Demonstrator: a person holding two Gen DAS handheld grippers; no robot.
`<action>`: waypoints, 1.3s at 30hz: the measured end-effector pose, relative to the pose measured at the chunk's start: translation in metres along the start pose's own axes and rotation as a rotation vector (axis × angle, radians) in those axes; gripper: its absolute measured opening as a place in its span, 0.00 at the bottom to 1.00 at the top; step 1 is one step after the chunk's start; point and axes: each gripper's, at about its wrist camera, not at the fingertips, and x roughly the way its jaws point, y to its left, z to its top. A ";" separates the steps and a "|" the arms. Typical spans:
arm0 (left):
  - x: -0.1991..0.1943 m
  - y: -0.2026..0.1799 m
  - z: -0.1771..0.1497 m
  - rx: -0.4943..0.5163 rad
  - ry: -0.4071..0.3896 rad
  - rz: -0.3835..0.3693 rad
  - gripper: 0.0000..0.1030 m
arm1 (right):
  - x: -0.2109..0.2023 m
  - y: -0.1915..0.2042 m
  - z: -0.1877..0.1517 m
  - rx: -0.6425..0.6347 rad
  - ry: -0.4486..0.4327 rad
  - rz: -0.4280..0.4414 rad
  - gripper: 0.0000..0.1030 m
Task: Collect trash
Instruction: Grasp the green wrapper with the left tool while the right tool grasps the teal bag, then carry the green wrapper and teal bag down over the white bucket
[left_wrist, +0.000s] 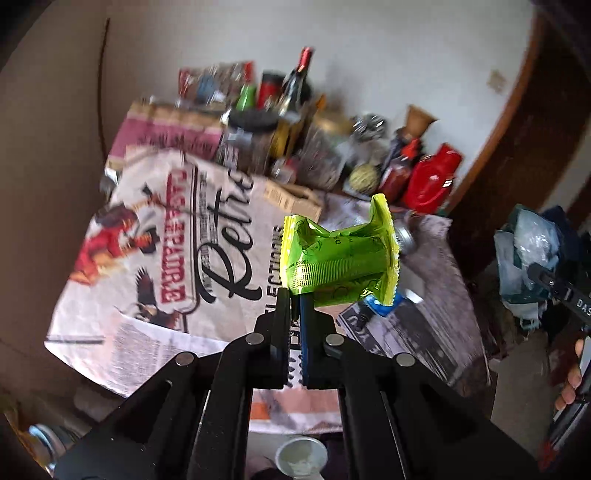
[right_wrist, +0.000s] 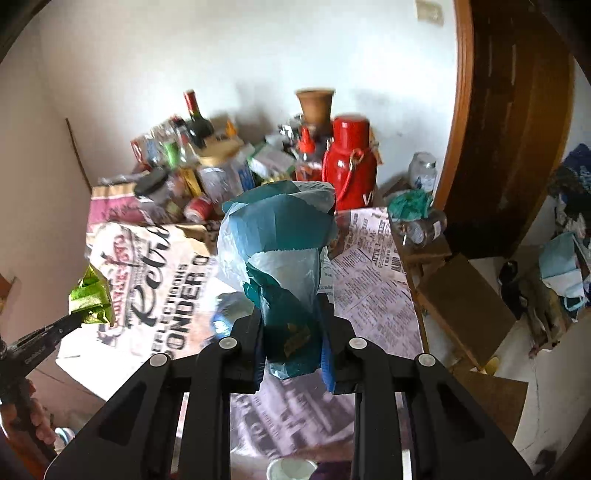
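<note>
My left gripper (left_wrist: 295, 299) is shut on a crumpled green foil wrapper (left_wrist: 340, 254), which it holds up above the printed tablecloth (left_wrist: 166, 258). The same wrapper (right_wrist: 90, 297) and the left gripper (right_wrist: 75, 318) show at the left edge of the right wrist view. My right gripper (right_wrist: 291, 314) is shut on a crumpled teal and white plastic bag (right_wrist: 277, 236) that stands up between its fingers, lifted above the table. A small blue packet (left_wrist: 380, 304) lies on the cloth just beyond the green wrapper.
The back of the table is crowded: a wine bottle (right_wrist: 197, 118), a red flask (right_wrist: 349, 158), a clay pot (right_wrist: 314, 105), jars, cans and boxes. A wooden door frame (right_wrist: 458, 129) rises at the right. Bags and cloth lie heaped on the floor (right_wrist: 565, 266). A white cup (left_wrist: 301, 456) sits below.
</note>
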 end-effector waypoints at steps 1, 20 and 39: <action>-0.011 -0.001 -0.002 0.017 -0.016 -0.010 0.03 | -0.012 0.006 -0.006 0.004 -0.022 -0.001 0.21; -0.148 -0.038 -0.080 0.142 -0.128 -0.120 0.03 | -0.139 0.023 -0.093 0.053 -0.132 0.012 0.21; -0.214 -0.126 -0.221 0.117 -0.045 -0.085 0.03 | -0.196 -0.021 -0.212 -0.018 0.015 0.100 0.21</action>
